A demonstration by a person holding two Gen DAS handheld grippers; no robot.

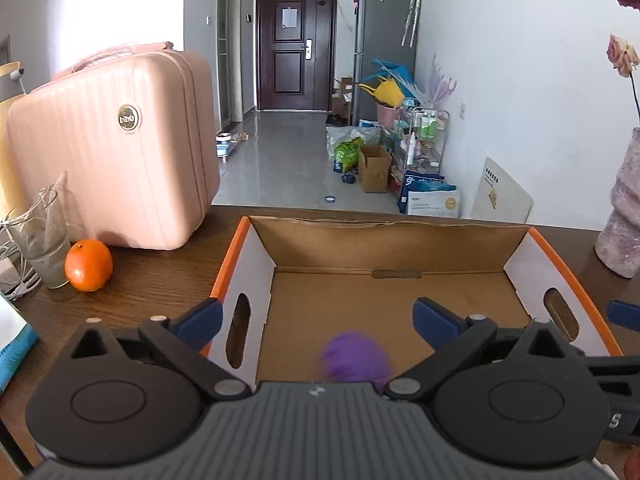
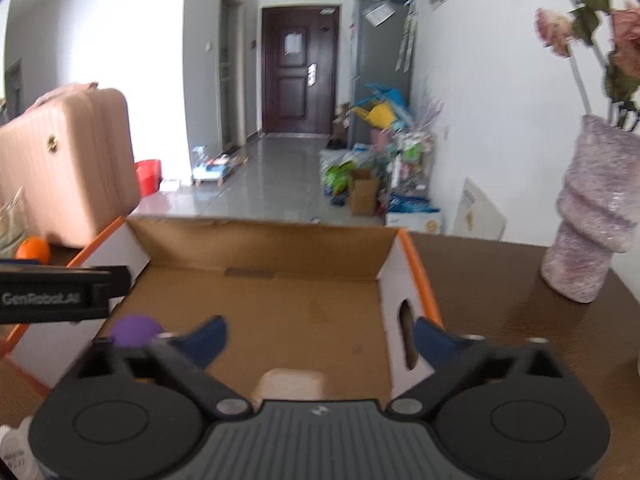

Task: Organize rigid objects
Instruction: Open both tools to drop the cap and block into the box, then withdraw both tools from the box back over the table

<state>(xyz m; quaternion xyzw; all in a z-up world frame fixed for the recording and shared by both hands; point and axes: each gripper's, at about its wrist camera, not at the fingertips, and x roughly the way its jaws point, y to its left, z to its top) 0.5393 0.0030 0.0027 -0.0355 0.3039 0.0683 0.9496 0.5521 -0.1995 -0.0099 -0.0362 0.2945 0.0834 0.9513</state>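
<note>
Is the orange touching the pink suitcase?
Apart. Left wrist view shows bare table between the orange and the pink suitcase.

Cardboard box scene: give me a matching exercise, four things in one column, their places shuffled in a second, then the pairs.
1. purple ball
2. orange
3. pink suitcase
4. vase

A. on the table, right of the cardboard box
B. inside the box
C. beside the glass
D. standing left of the box, behind the fruit

Pairs: 1-B, 2-C, 3-D, 4-A
</note>
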